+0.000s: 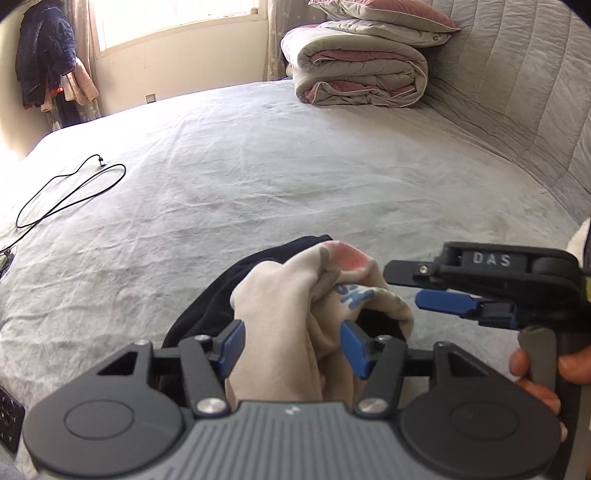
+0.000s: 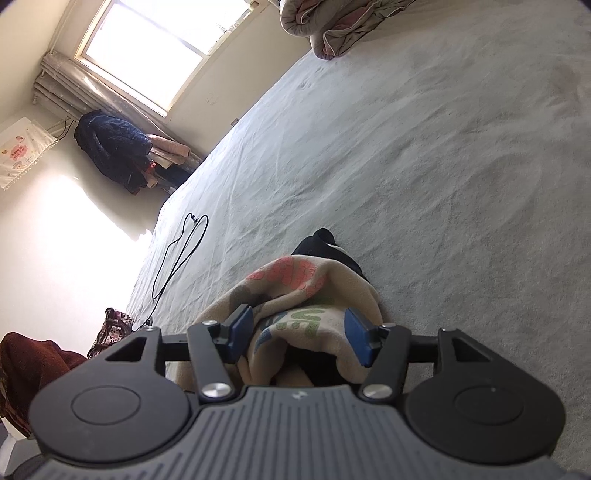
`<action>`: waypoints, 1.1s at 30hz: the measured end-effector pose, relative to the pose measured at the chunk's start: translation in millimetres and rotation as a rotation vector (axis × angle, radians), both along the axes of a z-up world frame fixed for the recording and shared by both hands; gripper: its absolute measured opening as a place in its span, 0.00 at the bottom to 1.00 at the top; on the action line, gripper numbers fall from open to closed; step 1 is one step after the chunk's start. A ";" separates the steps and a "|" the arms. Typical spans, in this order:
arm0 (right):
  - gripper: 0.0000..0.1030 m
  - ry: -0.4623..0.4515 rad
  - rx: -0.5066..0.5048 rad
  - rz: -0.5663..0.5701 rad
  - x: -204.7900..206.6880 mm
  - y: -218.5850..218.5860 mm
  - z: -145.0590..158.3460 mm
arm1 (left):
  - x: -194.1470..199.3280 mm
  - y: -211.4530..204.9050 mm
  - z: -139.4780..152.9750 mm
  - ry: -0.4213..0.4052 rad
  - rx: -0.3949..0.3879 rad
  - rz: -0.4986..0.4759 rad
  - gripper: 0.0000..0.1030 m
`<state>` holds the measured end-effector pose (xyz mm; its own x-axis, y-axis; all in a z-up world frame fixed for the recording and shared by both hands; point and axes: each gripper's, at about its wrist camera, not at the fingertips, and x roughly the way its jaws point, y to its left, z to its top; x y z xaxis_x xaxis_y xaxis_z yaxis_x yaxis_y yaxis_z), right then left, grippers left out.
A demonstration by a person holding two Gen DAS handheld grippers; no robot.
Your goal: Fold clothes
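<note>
Both hand-held grippers meet over a bunched beige fleece garment with pink, blue and green printing (image 1: pixel 295 317), which lies crumpled at the near edge of the bed, partly on top of a dark navy garment (image 1: pixel 221 291).

In the left wrist view, the left gripper (image 1: pixel 293 347) stands about half open, its blue pads on either side of a hanging fold of the beige cloth. The fabric fills the gap between the jaws, and the right-hand pad touches it, but whether the pads actually press on it I cannot tell. The right gripper (image 1: pixel 432 291) reaches in from the right side, black with blue pads, just beside the printed part of the garment; a person's hand (image 1: pixel 535 373) grips its handle.

In the right wrist view, the right gripper (image 2: pixel 299 338) is also about half open, with the beige garment (image 2: pixel 295 295) bulging up between its pads. Both pads lie against the cloth, yet a firm grip cannot be confirmed. The dark garment (image 2: pixel 328 247) pokes out on the far side.

A pale grey wrinkled bedsheet (image 1: pixel 295 166) covers the bed. Well apart, at the far right, sits a folded grey and pink quilt (image 1: pixel 358 70) with pillows stacked on it. A black looped cable (image 1: pixel 70 192) lies on the left part of the sheet. Dark jackets (image 1: pixel 44 55) hang in the far left corner beside the bright window (image 1: pixel 173 18).
</note>
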<state>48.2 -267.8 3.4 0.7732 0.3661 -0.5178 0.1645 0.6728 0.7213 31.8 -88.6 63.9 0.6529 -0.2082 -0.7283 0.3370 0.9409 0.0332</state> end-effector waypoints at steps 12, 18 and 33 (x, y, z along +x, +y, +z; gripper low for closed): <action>0.59 0.011 0.006 -0.011 -0.7 -4.7 -2.5 | 53.5 -19.6 -20.8 0.050 0.048 0.063 0.22; 0.59 0.019 0.005 -0.021 0.7 -7.3 -5.0 | 37.7 -9.7 -14.7 0.001 0.027 0.068 0.12; 0.58 0.024 -0.008 -0.017 1.6 -5.8 -8.2 | -35.5 62.0 10.1 -0.068 -0.148 0.113 0.11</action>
<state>49.8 -273.6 -4.7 0.7667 0.3483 -0.5393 0.1933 0.6757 0.7113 -3.7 -26.6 74.0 0.7249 -0.2320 -0.6486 0.2307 0.9690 -0.0888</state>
